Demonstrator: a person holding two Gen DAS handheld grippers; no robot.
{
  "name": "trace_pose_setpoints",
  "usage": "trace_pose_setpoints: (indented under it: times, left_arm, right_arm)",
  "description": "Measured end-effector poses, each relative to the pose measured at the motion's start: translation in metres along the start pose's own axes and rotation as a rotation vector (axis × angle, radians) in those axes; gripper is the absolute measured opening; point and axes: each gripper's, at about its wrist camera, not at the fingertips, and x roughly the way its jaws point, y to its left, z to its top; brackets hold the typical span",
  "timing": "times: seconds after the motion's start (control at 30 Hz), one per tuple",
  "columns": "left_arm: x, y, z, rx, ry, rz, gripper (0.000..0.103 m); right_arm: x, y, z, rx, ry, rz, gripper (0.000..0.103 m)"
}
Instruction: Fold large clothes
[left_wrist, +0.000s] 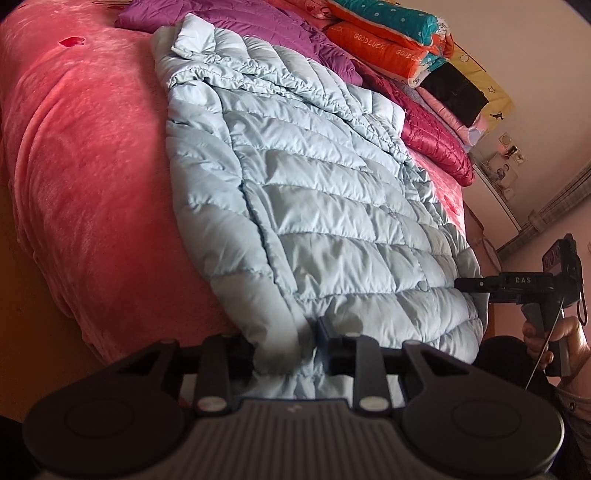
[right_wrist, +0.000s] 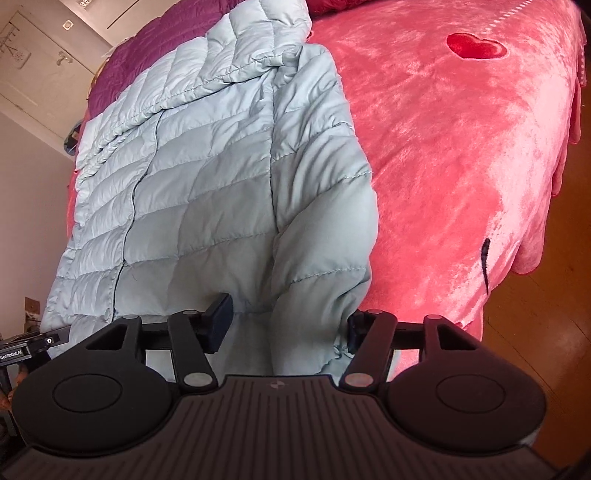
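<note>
A light blue quilted jacket (left_wrist: 314, 184) lies spread lengthwise on a pink plush bed cover (left_wrist: 92, 166). Its near hem hangs over the bed's edge. My left gripper (left_wrist: 286, 347) is shut on a bunched fold of that hem, and fabric fills the narrow gap between its fingers. In the right wrist view the jacket (right_wrist: 203, 166) shows a sleeve folded along its right side. My right gripper (right_wrist: 288, 325) is closed wide on the thick sleeve end and hem, both pads against the padding. A person's hand (left_wrist: 554, 343) holds the right gripper's handle.
Folded orange and teal quilts (left_wrist: 388, 40), a purple garment (left_wrist: 258, 26) and a magenta padded jacket (left_wrist: 436, 147) lie along the bed's far side. Wooden floor (right_wrist: 535, 350) runs beside the bed. A small dark strip (right_wrist: 485, 266) lies on the cover (right_wrist: 461, 147).
</note>
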Motion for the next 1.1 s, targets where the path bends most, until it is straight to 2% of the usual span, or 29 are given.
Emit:
trace_pose_setpoints:
  times: [0.03, 0.07, 0.1, 0.17, 0.27, 0.4, 0.57, 0.7, 0.87, 0.97, 1.1]
  left_arm:
    - [-0.001, 0.000, 0.000, 0.001, -0.002, -0.008, 0.022]
    - [-0.002, 0.000, 0.000, 0.002, -0.005, -0.021, 0.015]
    - [-0.002, 0.000, 0.000, 0.004, -0.006, -0.032, 0.013]
    - [-0.004, -0.002, 0.001, 0.012, -0.011, -0.050, 0.009]
    - [-0.008, -0.002, 0.003, 0.008, -0.031, -0.097, 0.007]
    - [-0.018, 0.003, 0.013, -0.071, -0.091, -0.196, 0.006]
    - [-0.029, 0.015, 0.033, -0.223, -0.186, -0.348, 0.006]
    - [-0.031, 0.026, 0.059, -0.318, -0.262, -0.437, 0.006]
    - [-0.027, 0.035, 0.098, -0.380, -0.352, -0.485, 0.006]
    - [-0.024, 0.042, 0.122, -0.410, -0.420, -0.508, 0.006]
    - [-0.014, 0.052, 0.153, -0.443, -0.496, -0.486, 0.006]
  right_arm:
    - [0.000, 0.001, 0.000, -0.005, -0.004, 0.002, 0.075]
    - [-0.002, 0.000, -0.001, -0.008, -0.011, 0.007, 0.063]
    - [-0.003, 0.000, -0.001, -0.005, -0.016, 0.011, 0.058]
    - [-0.006, -0.003, -0.001, 0.010, -0.027, 0.032, 0.039]
    - [-0.012, -0.005, -0.001, 0.034, -0.058, 0.076, 0.025]
    - [-0.020, -0.008, 0.002, 0.099, -0.112, 0.167, 0.021]
    - [-0.026, -0.010, 0.013, 0.247, -0.194, 0.402, 0.020]
    - [-0.022, -0.008, 0.035, 0.354, -0.251, 0.522, 0.020]
    - [-0.020, -0.004, 0.072, 0.450, -0.354, 0.611, 0.020]
    - [-0.017, -0.001, 0.097, 0.483, -0.423, 0.635, 0.020]
    - [-0.005, -0.004, 0.127, 0.550, -0.495, 0.690, 0.020]
